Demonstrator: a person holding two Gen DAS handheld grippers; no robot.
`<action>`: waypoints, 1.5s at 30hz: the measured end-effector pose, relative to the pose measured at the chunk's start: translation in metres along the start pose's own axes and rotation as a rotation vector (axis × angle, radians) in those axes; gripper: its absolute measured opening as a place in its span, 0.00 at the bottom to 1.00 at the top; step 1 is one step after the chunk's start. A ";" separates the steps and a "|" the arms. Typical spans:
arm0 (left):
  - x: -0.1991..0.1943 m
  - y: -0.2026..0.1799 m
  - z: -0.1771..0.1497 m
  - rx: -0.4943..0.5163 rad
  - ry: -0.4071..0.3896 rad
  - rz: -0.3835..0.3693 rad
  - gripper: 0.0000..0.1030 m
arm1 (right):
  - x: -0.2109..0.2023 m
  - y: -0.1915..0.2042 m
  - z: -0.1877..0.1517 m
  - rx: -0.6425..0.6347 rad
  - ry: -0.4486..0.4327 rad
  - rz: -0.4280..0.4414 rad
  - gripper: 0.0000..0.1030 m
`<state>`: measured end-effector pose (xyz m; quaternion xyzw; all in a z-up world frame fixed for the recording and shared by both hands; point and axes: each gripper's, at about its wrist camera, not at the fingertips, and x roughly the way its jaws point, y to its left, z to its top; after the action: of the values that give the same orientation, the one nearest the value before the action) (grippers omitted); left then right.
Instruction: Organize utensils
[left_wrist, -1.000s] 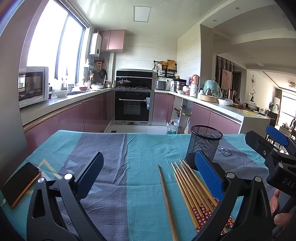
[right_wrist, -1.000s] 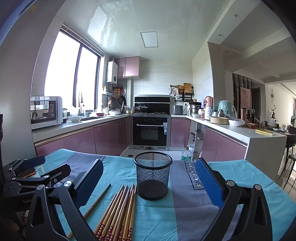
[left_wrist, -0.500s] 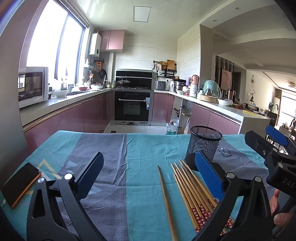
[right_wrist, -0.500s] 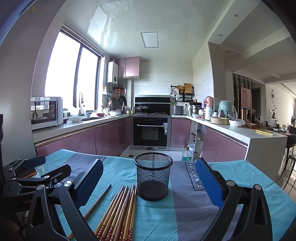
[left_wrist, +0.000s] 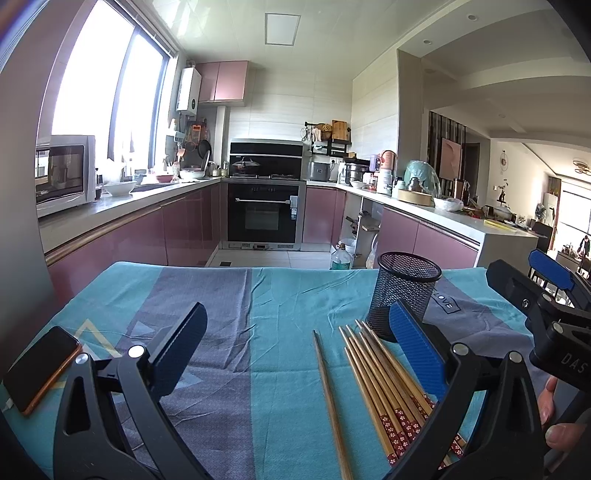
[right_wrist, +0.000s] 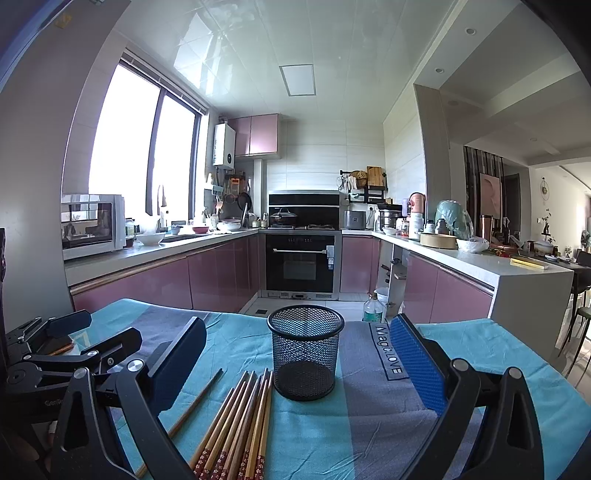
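Almost nothing has moved since the earlier frames: you hold both tools nearly in place above the tablecloth (left_wrist: 280, 295). Your left gripper (left_wrist: 295, 345) and right gripper (right_wrist: 297, 363) stand wide open and hold nothing. I judge that the task is only at its beginning. The bundle of chopsticks (left_wrist: 384, 380) lies flat just before the mesh cup (right_wrist: 304, 356), one single chopstick (left_wrist: 328, 391) a little apart. The cup looks empty. Next you should lower one gripper and close it on a chopstick.
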<state>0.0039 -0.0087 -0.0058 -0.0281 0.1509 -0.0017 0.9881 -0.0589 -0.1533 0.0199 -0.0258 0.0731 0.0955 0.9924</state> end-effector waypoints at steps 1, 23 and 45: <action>0.000 0.000 0.000 0.000 0.001 -0.001 0.94 | -0.001 0.000 0.000 0.000 -0.001 0.001 0.93; 0.000 -0.001 0.000 0.001 -0.002 0.001 0.94 | 0.001 -0.001 -0.003 0.007 0.003 0.003 0.93; 0.000 -0.003 0.000 0.009 0.015 -0.005 0.94 | 0.010 -0.003 -0.007 0.026 0.052 0.035 0.93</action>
<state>0.0037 -0.0117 -0.0058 -0.0242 0.1580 -0.0051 0.9871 -0.0493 -0.1551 0.0113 -0.0143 0.1006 0.1110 0.9886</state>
